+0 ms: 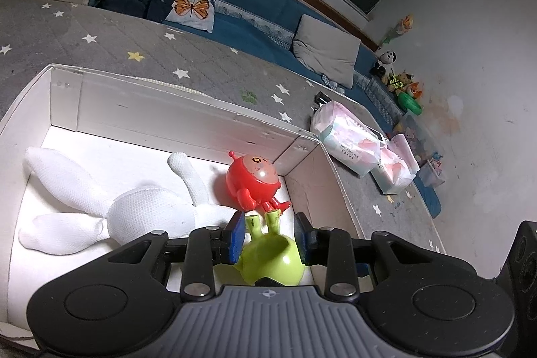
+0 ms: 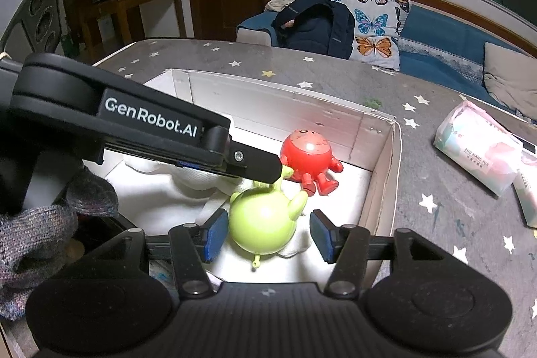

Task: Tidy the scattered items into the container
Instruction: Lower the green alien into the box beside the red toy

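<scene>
A white cardboard box [image 1: 188,109] [image 2: 382,176] stands on the grey star mat. In it lie a white plush rabbit [image 1: 127,207], a red round toy figure [image 1: 253,182] [image 2: 307,153] and a green round toy figure [image 1: 272,260] [image 2: 260,223]. My left gripper [image 1: 270,237] is open over the box, its blue pads either side of the green figure with gaps; it reaches in from the left in the right wrist view [image 2: 261,166]. My right gripper [image 2: 266,235] is open, pads around the green figure, not touching.
Tissue packs [image 1: 349,140] [image 2: 480,150] lie on the mat right of the box. A blue sofa [image 1: 268,12] with butterfly cushions [image 2: 372,19], a dark backpack [image 2: 315,26] and a grey pillow [image 1: 325,52] stands behind. Small toys [image 1: 399,83] sit by the wall.
</scene>
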`<state>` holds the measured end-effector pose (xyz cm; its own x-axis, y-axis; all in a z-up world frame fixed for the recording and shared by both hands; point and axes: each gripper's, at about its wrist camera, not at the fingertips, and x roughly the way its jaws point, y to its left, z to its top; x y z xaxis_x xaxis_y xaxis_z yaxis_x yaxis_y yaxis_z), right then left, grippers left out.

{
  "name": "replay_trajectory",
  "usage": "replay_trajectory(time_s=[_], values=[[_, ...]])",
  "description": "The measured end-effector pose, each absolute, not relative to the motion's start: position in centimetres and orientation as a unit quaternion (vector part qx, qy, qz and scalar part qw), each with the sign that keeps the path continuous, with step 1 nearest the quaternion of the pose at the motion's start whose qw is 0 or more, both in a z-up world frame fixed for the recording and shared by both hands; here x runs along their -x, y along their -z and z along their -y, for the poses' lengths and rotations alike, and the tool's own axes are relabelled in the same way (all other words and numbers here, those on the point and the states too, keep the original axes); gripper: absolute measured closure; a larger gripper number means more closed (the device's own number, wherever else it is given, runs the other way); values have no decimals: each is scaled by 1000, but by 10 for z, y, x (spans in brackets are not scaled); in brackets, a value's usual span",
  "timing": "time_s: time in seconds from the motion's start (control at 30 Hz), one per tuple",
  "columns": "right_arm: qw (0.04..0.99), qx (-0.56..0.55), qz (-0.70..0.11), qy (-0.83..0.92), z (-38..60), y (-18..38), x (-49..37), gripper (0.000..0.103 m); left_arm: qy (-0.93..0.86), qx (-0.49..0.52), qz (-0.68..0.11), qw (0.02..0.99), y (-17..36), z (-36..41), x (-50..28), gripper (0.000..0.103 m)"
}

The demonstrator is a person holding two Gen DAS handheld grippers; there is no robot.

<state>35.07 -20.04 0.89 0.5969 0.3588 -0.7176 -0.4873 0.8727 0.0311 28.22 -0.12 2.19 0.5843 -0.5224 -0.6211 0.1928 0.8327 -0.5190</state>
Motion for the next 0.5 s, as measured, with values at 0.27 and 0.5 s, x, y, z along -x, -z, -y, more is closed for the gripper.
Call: replay_trajectory(time_s=[0.27,0.5], values=[[891,80,-377,-238,202,-11,-347,47,201,198,-398,873,-25,-2,-278,69],[894,77,-371,-241,200,-16,-340,47,197,188,-387,881,-33,-2,-269,70]])
